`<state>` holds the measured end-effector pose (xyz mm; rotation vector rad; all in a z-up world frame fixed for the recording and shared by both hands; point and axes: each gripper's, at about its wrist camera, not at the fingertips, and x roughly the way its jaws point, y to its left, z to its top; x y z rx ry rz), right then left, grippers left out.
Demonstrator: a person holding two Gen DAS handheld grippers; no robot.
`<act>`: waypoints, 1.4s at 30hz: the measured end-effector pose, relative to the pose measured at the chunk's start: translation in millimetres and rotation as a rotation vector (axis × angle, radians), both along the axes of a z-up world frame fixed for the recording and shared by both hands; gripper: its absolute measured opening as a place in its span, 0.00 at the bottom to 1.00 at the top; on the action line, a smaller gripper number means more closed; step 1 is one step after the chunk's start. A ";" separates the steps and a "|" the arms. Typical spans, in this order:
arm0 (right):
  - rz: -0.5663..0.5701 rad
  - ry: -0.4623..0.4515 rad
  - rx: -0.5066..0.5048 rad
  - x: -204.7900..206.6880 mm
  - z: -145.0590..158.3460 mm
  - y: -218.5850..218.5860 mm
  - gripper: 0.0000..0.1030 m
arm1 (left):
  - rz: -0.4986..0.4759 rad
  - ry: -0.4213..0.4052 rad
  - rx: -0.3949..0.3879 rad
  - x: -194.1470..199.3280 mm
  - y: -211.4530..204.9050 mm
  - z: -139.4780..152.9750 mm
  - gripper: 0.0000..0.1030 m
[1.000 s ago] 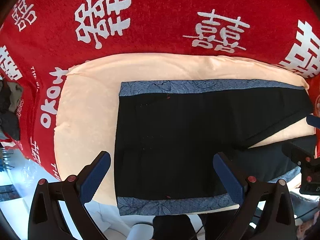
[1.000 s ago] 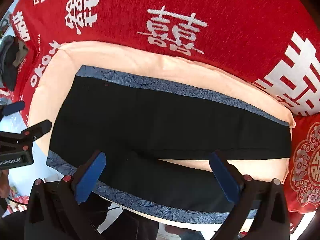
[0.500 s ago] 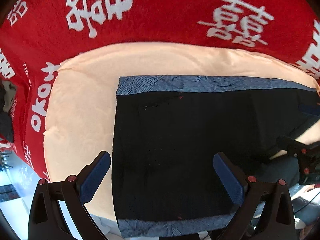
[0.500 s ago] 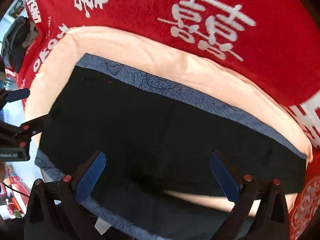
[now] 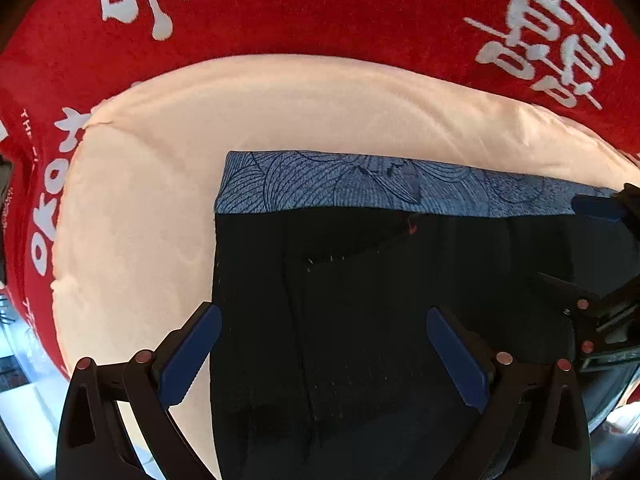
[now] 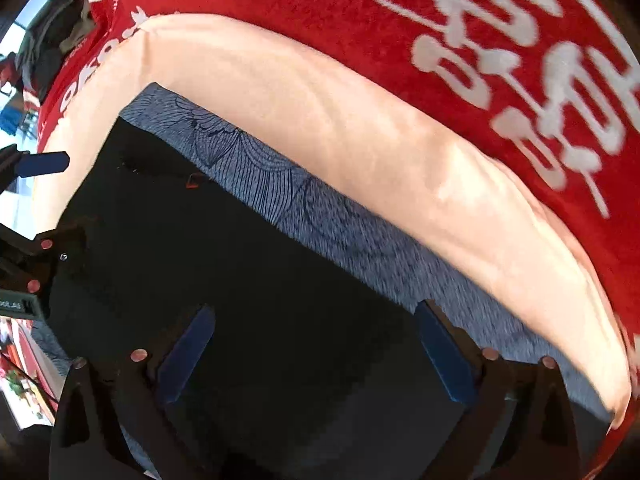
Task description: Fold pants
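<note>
Black pants (image 5: 360, 320) with a blue patterned side stripe (image 5: 360, 192) lie flat on a peach sheet (image 5: 140, 220). My left gripper (image 5: 324, 354) is open and empty, low over the pants' left end. Its left finger hangs above the sheet beside the cloth edge. My right gripper (image 6: 316, 354) is open and empty, close above the black cloth (image 6: 260, 280), just short of the stripe (image 6: 320, 216). The right gripper shows at the right edge of the left wrist view (image 5: 600, 264), and the left gripper at the left edge of the right wrist view (image 6: 32, 208).
A red blanket with white characters (image 5: 320, 20) covers the surface beyond the peach sheet and shows in the right wrist view (image 6: 480, 40). Dark clutter (image 6: 48, 52) lies at the far left.
Both grippers have moved down and forward, closer to the pants; the cloth now fills more of each view. Both stay open.
</note>
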<state>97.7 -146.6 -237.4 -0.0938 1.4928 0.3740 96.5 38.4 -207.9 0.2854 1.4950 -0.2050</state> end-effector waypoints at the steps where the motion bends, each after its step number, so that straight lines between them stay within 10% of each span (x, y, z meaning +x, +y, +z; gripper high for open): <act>1: 0.017 0.003 0.005 3.3 -3.5 3.2 0.94 | 0.010 0.006 -0.005 2.3 1.8 -2.6 1.00; 11: 0.210 0.027 0.064 49.1 -41.8 39.7 0.82 | -0.006 0.021 -0.015 -6.2 16.2 -9.9 1.00; 19: 0.246 0.118 0.204 52.6 -38.1 39.5 0.17 | 0.022 0.018 -0.067 -0.1 30.5 -4.9 1.00; 35: 0.360 -0.227 0.071 0.3 32.2 61.2 0.14 | 0.128 0.046 -0.247 41.2 39.7 19.8 1.00; 42: 0.380 -0.264 0.076 -19.2 48.8 43.2 0.14 | -0.029 0.036 -0.315 51.1 71.1 39.6 1.00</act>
